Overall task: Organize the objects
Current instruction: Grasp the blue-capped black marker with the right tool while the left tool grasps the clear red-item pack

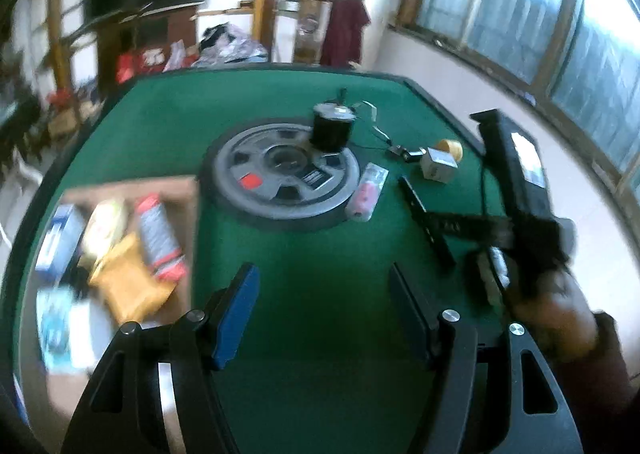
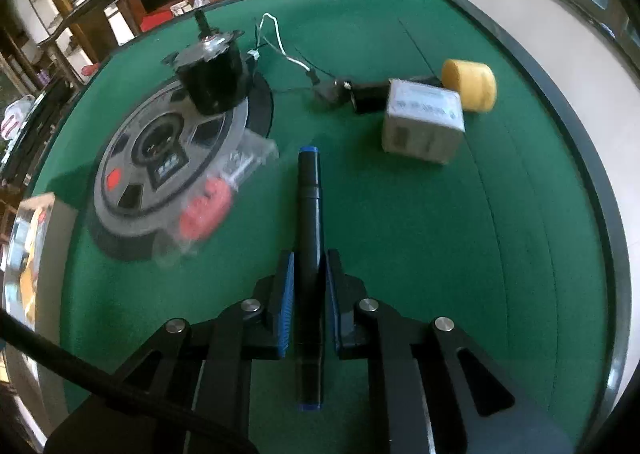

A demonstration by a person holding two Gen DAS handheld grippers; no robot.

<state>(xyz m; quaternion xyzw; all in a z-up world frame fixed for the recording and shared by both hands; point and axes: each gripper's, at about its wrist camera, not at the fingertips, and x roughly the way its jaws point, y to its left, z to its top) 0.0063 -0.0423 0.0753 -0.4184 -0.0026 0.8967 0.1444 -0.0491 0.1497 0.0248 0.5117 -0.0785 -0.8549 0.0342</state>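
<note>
A black marker with blue ends (image 2: 309, 190) lies lengthwise between the blue pads of my right gripper (image 2: 310, 266), which is shut on it just over the green felt table (image 2: 400, 234). In the left wrist view the same marker (image 1: 424, 214) shows at the right, crosswise in the right gripper (image 1: 440, 226), with a hand (image 1: 552, 294) behind it. My left gripper (image 1: 322, 274) stands open above bare felt, nothing between its fingers. A clear packet with a pink item (image 2: 208, 206) rests against a grey weight plate (image 2: 160, 166). A grey box (image 2: 422, 122) and a yellow roll (image 2: 470, 84) sit further back.
A black motor (image 1: 330, 130) with loose wires stands on the plate's far edge. A small black part (image 1: 408, 153) lies beside the grey box (image 1: 438, 166). A cardboard box (image 1: 168, 190) holding several packets sits at the left. The table's raised dark rim (image 2: 600, 194) runs along the right.
</note>
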